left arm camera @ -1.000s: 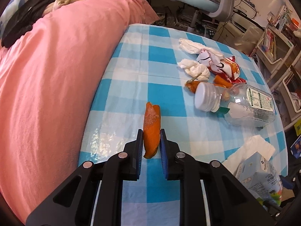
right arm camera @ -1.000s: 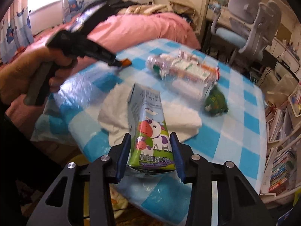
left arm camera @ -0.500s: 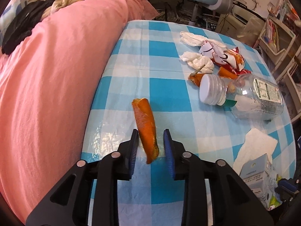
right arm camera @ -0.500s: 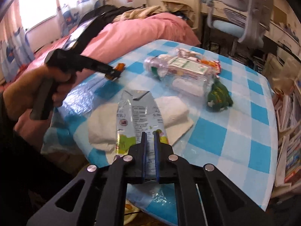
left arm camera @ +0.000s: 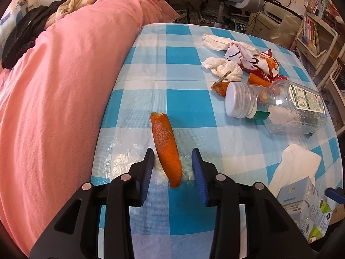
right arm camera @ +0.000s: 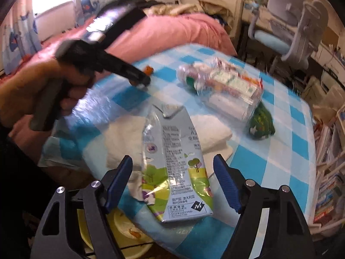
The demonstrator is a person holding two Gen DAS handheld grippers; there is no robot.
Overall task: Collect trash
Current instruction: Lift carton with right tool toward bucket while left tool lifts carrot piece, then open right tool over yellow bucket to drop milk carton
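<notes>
Status: collection is at an early stage, as a judgement from the layout; almost all visible trash is on the table.

Left hand-held gripper: jaws opening, pads clear of the peel. The peel lies between the jaws near the table's bed-side edge; whether it touches the cloth cannot be told. Nothing is gripped.

Right hand-held gripper: jaws opening and wide. The flattened carton lies between them at the near table edge, partly over a napkin. The pads do not press on it.

Items outstanding on the table:
- bottle, on its side, capped
- two crumpled tissues
- snack wrapper, just beyond the bottle
- further peel pieces beside the cap
- green wrapper, beside the bottle
- napkin

A yellow container shows below the near table edge; it may be the bin, but its contents cannot be read.

Remaining work, as a judgement: regrip peel and carton, transfer them, then clear the listed items.
</notes>
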